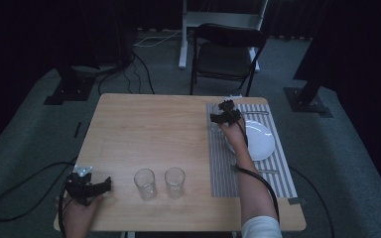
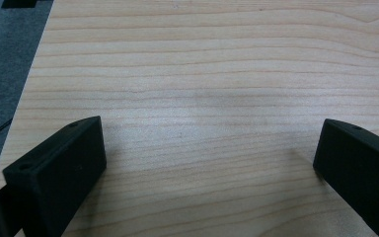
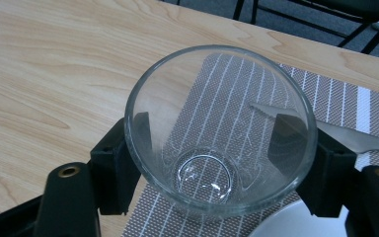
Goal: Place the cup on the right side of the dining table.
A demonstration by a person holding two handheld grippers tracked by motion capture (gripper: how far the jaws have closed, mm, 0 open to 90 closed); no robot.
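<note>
Over the placemat's point(image 1: 278, 171) far-left corner, beside the plate point(image 1: 258, 144), R gripper point(image 3: 212, 163) clamps 1 upright glass point(image 3: 219, 128), base just above mat; L gripper point(image 2: 209, 163) gapes, idle.

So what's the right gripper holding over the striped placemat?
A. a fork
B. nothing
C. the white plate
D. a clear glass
D: in the right gripper view the right gripper has its two black jaws pressed on either side of a clear glass above the striped placemat.
</note>
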